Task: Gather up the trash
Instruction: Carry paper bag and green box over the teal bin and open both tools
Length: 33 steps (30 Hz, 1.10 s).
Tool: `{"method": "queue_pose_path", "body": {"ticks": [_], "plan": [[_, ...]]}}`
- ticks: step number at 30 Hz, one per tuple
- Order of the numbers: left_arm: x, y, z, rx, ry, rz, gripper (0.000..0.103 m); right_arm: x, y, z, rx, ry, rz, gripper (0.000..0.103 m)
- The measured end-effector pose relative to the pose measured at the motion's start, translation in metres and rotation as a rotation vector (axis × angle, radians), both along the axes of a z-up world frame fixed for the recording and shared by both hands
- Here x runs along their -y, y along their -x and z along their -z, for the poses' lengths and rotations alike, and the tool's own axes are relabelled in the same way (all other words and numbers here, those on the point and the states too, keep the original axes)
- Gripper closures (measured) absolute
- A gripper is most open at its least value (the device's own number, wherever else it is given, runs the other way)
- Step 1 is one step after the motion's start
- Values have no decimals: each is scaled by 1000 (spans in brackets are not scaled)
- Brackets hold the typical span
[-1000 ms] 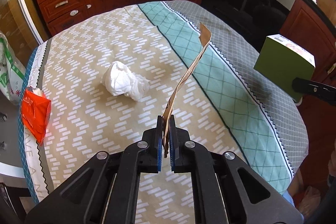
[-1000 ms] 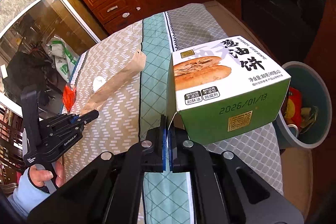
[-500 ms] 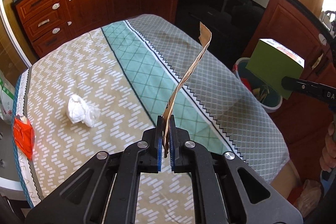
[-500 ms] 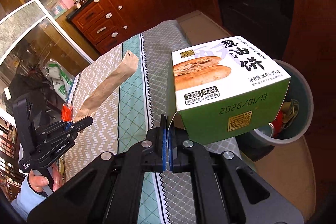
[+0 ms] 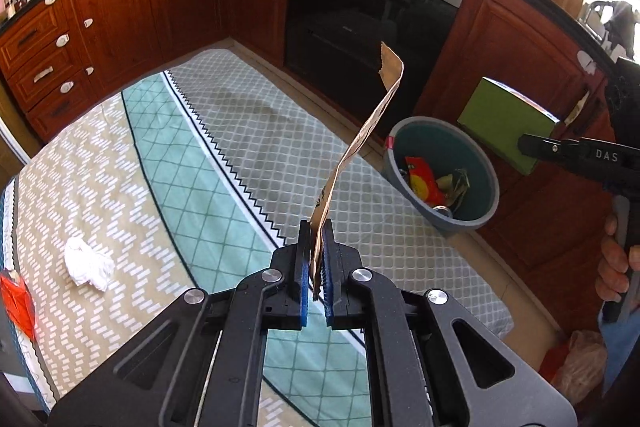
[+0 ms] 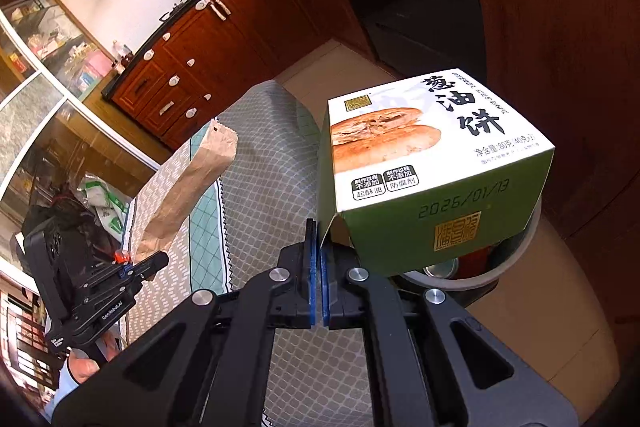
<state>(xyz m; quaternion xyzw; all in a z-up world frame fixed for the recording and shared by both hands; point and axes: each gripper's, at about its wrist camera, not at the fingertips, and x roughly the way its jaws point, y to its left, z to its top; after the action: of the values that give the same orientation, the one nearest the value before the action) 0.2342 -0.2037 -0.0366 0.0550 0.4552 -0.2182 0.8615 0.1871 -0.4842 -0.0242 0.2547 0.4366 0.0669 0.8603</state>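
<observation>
Movement: both grippers have swung from over the table toward the bin, which has come fully into the left wrist view.
Left gripper [image 5: 316, 259]: jaws clamped on the lower end of a brown paper bag [image 5: 362, 143]; the bag rises free above the tablecloth [image 5: 248, 135].
Right gripper [image 6: 319, 259]: jaws pressed together on a flap of a green food box [image 6: 432, 171]; the box hangs over the bin.
Bin [image 5: 472, 219]: on the floor just beside the table; holds a red wrapper [image 5: 420, 179], crumpled scraps and a metal can.
Left on table: white crumpled tissue [image 5: 88, 265]; red packet [image 5: 18, 301] at the edge.
</observation>
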Motion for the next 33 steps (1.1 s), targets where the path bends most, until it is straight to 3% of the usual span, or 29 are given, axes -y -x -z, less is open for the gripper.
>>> {"method": "queue_pose_path", "body": {"ticks": [16,18,19,20,21,22,33], "plan": [[98,-39,22,-38,-43,140,97,55,-53,96,-178,-259,45,96],[111,-44,26,-47,-46,156,97,60,-54,103,-195,-276,60,90],[117,-46,28,-51,-47,163,97,63,-53,105,-200,-293,67,77],[123,-48,30,-55,-48,172,97,66,-51,107,-198,-309,82,48],[129,-49,31,-57,-50,179,97,70,-49,108,-193,-317,106,35],[134,-50,33,-59,-51,186,97,75,-46,107,-182,-322,122,30],[181,-58,59,-107,-91,242,97,107,-25,94,-156,-235,230,25]]}}
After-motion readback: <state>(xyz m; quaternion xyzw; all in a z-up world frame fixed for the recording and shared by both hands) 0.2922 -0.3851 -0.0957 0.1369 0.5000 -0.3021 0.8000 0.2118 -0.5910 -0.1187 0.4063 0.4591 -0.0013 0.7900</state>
